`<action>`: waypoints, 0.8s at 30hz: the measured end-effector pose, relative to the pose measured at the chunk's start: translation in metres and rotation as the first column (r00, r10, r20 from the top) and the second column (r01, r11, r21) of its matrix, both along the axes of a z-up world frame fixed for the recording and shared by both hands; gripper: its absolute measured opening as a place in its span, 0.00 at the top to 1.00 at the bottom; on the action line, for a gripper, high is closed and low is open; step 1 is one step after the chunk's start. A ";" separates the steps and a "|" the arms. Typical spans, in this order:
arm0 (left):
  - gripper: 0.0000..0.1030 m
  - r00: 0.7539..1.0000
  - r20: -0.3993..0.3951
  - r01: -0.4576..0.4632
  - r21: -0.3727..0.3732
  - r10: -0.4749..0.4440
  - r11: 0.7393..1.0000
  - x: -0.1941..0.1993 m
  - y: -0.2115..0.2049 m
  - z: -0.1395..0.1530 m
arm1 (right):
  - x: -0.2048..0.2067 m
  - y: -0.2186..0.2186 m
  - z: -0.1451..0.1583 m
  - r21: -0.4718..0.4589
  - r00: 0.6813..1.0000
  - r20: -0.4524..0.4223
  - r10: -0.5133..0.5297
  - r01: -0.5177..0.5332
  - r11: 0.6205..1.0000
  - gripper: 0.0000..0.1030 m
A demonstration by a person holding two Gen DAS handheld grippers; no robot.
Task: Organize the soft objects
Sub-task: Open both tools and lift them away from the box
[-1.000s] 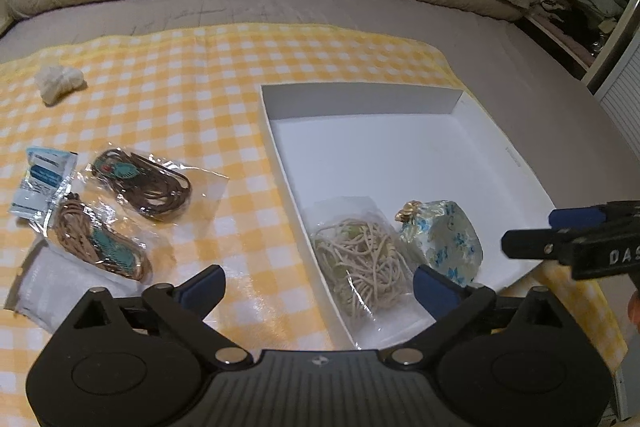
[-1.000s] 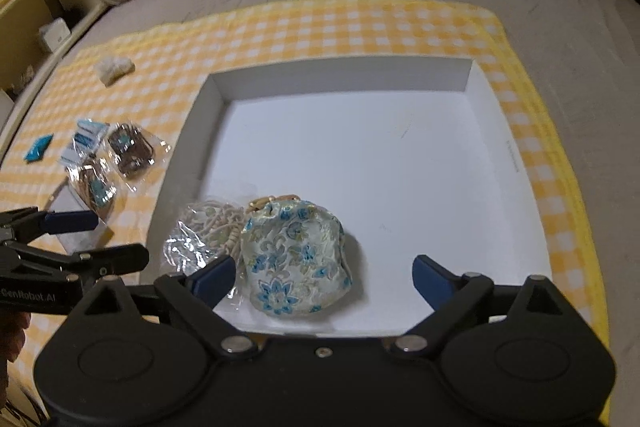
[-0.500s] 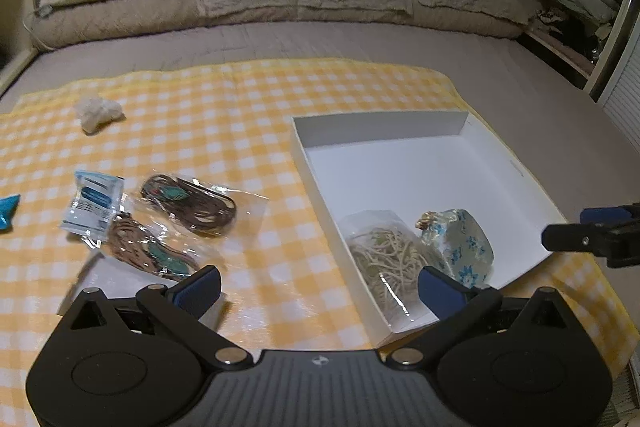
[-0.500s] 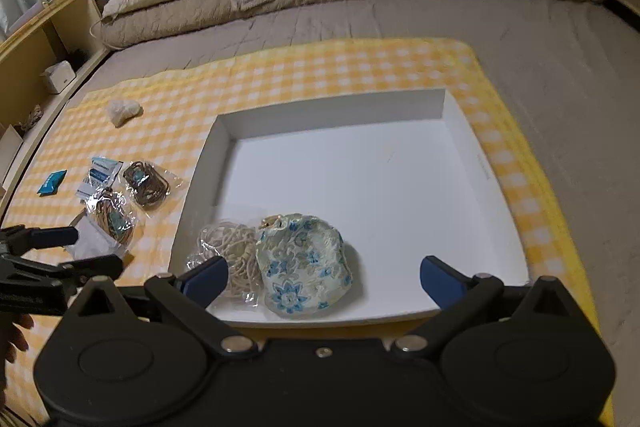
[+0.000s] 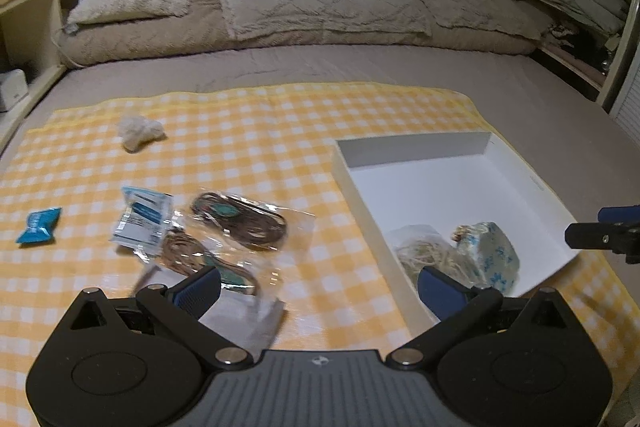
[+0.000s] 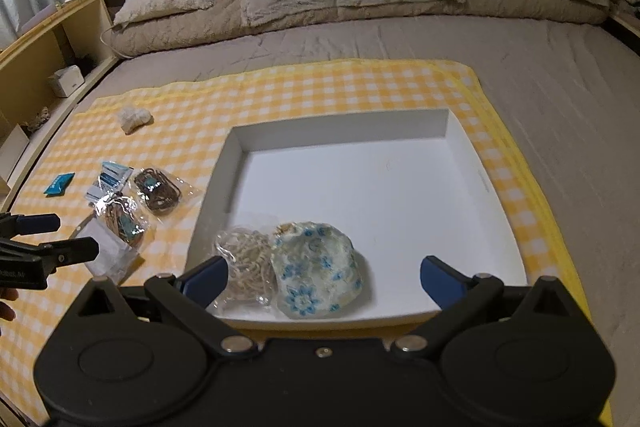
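A bed covered with a yellow-and-white checked cloth [image 6: 320, 83] fills both wrist views. On the right half of the cloth sits a shallow white box [image 6: 496, 211]. In its near left corner lie two items side by side and touching: a clear bag of pale cord [image 6: 246, 261] and, to its right, a round fabric pouch with blue flowers [image 6: 316, 269]. The rest of the box is bare.

The right gripper [image 6: 324, 277] hangs over the near edge of the box, its blue-padded jaws spread wide with nothing pressed between them; the pouch lies beyond and below them, apparently free. The left gripper [image 5: 318, 287] hovers over the cloth to the left of the box, jaws also wide apart and empty.

Left of the box, items wait on the cloth: a bag of dark brown cord [image 5: 244, 223], a second bag of lighter brown cord with a teal tag [image 5: 192, 259] just nearer, a small blue-and-white packet [image 5: 142, 223] touching them, a flat white pouch [image 5: 244, 315] under the left gripper, a small blue wrapper [image 5: 38, 225] further left, and a fluffy white lump [image 5: 140, 131] at the far side.

This looks like a pause between placements: two items boxed, several to go. The next move probably calls for lowering the left gripper onto one of the nearest bags, pinching the crinkly plastic without catching its overlapping neighbours, then carrying it right into the box.
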State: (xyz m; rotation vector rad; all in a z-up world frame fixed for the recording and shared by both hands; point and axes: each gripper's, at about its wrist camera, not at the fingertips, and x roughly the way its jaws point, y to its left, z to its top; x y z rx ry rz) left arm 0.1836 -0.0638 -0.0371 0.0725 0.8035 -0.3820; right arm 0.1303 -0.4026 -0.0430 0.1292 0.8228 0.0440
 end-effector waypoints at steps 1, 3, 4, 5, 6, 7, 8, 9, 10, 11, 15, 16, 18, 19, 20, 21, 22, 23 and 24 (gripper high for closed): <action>0.00 1.000 0.005 -0.008 0.003 0.008 1.000 0.001 0.004 0.001 | 0.001 0.003 0.002 0.001 1.000 0.007 0.005 -0.005 1.000 0.00; 0.00 0.999 0.014 -0.031 0.006 0.031 1.000 0.002 0.015 0.003 | 0.004 0.009 0.004 0.003 1.000 0.018 0.015 -0.015 1.000 0.00; 0.00 0.999 0.018 -0.044 0.006 0.044 0.999 0.003 0.022 0.004 | 0.006 0.012 0.006 0.004 0.999 0.026 0.022 -0.022 1.000 0.00; 0.00 0.998 0.021 -0.055 0.005 0.055 0.998 0.004 0.028 0.005 | 0.007 0.015 0.008 0.005 0.999 0.034 0.028 -0.029 1.000 0.00; 0.00 0.997 0.026 -0.069 0.003 0.069 0.998 0.005 0.034 0.006 | 0.009 0.020 0.009 0.004 0.998 0.044 0.036 -0.036 0.999 0.00; 0.00 0.996 0.030 -0.087 0.000 0.087 0.996 0.006 0.042 0.006 | 0.011 0.023 0.010 0.004 0.998 0.052 0.042 -0.042 0.999 0.00; 0.00 0.994 0.031 -0.102 0.000 0.102 0.995 0.007 0.049 0.007 | 0.013 0.027 0.011 0.003 0.997 0.060 0.048 -0.048 0.999 0.00; 0.00 0.993 0.032 -0.115 0.001 0.115 0.993 0.008 0.054 0.007 | 0.015 0.030 0.012 0.002 0.996 0.068 0.054 -0.054 0.999 0.00; 0.00 0.991 0.034 -0.132 0.002 0.132 0.991 0.009 0.062 0.007 | 0.017 0.034 0.013 0.000 0.995 0.076 0.059 -0.060 0.998 0.00; 0.00 0.988 0.035 -0.148 0.004 0.148 0.989 0.010 0.068 0.007 | 0.020 0.039 0.014 0.000 0.994 0.083 0.066 -0.067 0.998 0.00; 0.00 0.978 0.047 -0.203 0.005 0.203 0.979 0.013 0.090 0.003 | 0.031 0.056 0.017 -0.005 0.989 0.110 0.095 -0.095 0.995 0.00; 0.00 0.976 0.040 -0.214 0.005 0.214 0.977 0.014 0.094 0.000 | 0.035 0.061 0.018 -0.008 0.987 0.120 0.104 -0.103 0.995 0.00; 0.00 0.971 -0.009 -0.238 -0.008 0.238 0.971 0.018 0.102 -0.007 | 0.041 0.071 0.018 -0.020 0.983 0.139 0.119 -0.117 0.993 0.00; 0.00 0.967 -0.039 -0.254 -0.020 0.253 0.967 0.020 0.105 -0.012 | 0.045 0.077 0.018 -0.028 0.981 0.147 0.125 -0.122 0.992 0.00; 0.00 0.961 -0.071 -0.272 -0.035 0.269 0.962 0.022 0.109 -0.016 | 0.047 0.082 0.017 -0.036 0.979 0.154 0.133 -0.129 0.991 0.00; 0.00 0.954 -0.101 -0.288 -0.044 0.283 0.956 0.025 0.112 -0.020 | 0.051 0.087 0.017 -0.047 0.977 0.161 0.144 -0.138 0.989 0.00; 0.00 0.948 -0.123 -0.300 -0.049 0.293 0.953 0.026 0.114 -0.024 | 0.055 0.094 0.015 -0.060 0.974 0.167 0.157 -0.149 0.987 0.00; 0.00 0.942 -0.142 -0.314 -0.053 0.304 0.948 0.028 0.115 -0.028 | 0.059 0.100 0.013 -0.074 0.970 0.170 0.171 -0.161 0.984 0.00; 0.00 0.935 -0.159 -0.328 -0.056 0.316 0.943 0.030 0.116 -0.031 | 0.063 0.107 0.011 -0.087 0.968 0.171 0.185 -0.172 0.981 0.00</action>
